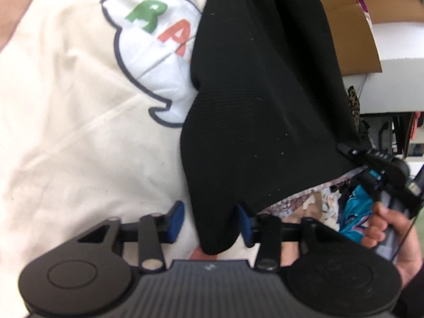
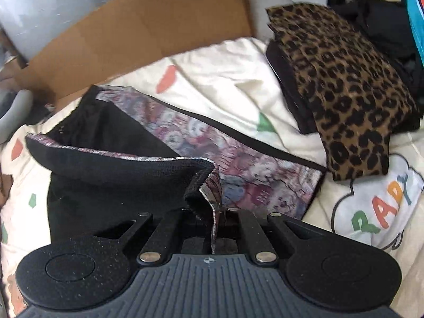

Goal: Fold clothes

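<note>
A black garment (image 1: pixel 265 92) with a patterned purple-grey inside hangs lifted in the left wrist view, and its lower corner droops between the blue pads (image 1: pixel 176 220) of my left gripper (image 1: pixel 210 218). That gripper is open, its pads wide apart. In the right wrist view the same garment (image 2: pixel 106 175) lies partly on the bed with its printed side (image 2: pixel 251 175) up. My right gripper (image 2: pixel 210 212) is shut on a raised corner of it. The right gripper (image 1: pixel 371 164) also shows in the left wrist view, held by a hand (image 1: pixel 384 228) at the garment's edge.
A cream bedsheet (image 1: pixel 66 119) with a cloud print and coloured letters covers the surface. A folded leopard-print cloth (image 2: pixel 344 84) lies on dark clothes at the right. A cardboard box (image 2: pixel 137 34) stands behind. More clothes (image 2: pixel 384 26) are piled at the far right.
</note>
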The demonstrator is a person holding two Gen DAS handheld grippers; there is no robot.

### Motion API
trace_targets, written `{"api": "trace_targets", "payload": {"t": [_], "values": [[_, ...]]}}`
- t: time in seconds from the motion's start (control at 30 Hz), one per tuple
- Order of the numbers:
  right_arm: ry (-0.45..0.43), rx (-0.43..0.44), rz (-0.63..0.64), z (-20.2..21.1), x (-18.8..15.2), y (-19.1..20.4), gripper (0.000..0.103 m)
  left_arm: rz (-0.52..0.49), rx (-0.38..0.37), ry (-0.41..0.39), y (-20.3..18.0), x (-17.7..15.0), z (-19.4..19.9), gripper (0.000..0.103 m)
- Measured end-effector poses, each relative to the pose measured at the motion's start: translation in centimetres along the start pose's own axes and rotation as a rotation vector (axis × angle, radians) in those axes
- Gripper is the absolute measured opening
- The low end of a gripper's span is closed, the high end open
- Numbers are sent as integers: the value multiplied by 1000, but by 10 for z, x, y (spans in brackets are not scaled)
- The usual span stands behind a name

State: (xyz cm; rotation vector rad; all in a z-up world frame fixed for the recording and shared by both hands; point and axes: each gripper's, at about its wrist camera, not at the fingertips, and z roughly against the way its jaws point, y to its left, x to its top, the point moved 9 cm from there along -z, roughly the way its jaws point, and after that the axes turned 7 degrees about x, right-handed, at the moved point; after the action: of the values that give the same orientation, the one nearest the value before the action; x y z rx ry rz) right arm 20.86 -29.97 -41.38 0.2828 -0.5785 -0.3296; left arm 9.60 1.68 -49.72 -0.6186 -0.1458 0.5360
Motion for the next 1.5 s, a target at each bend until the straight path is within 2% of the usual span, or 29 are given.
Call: {"api": "trace_targets", "payload": {"t": [0.03, 0.13, 0.17, 0.4, 0.57, 0.77, 0.93, 1.13, 1.27, 1.37, 1.43, 1.5], "values": [[6, -7, -11, -3, -1, -5, 1, 12, -10, 6, 1, 0, -1, 21], [26, -17, -38, -12, -6, -16, 2, 19, -13, 19, 2, -2, -5, 11], [32, -22, -46, -14, -8, -20, 2, 14, -18, 17, 1, -2, -5, 4], [12, -36, -53, -9, -5, -28, 2, -15, -106, 38, -17, -1, 12, 1], [-10, -53, -56, -4, 7, -35, 2, -66, -140, 47, -24, -5, 13, 1], [-12, -71, -68, -4, 14, -46, 2, -99, -135, 73, -17, -2, 1, 1], [-10, -86, -77, -7, 16, -58, 2, -106, -132, 93, -31, -8, -14, 1], [-2, -108, -96, -14, 14, -74, 2, -94, -109, 102, -37, -10, -34, 1], [37, -105, -134, -24, 7, -82, 2, -96, -63, 107, -31, -9, -45, 2], [69, -94, -198, -27, 1, -93, 12, -117, -48, 122, -34, -7, -43, 6], [88, -77, -235, -25, 0, -95, 21, -150, -41, 130, -37, -6, -36, 24], [135, -80, -202, -23, 2, -92, 30, -169, -25, 112, -42, -2, -29, 32]]}}
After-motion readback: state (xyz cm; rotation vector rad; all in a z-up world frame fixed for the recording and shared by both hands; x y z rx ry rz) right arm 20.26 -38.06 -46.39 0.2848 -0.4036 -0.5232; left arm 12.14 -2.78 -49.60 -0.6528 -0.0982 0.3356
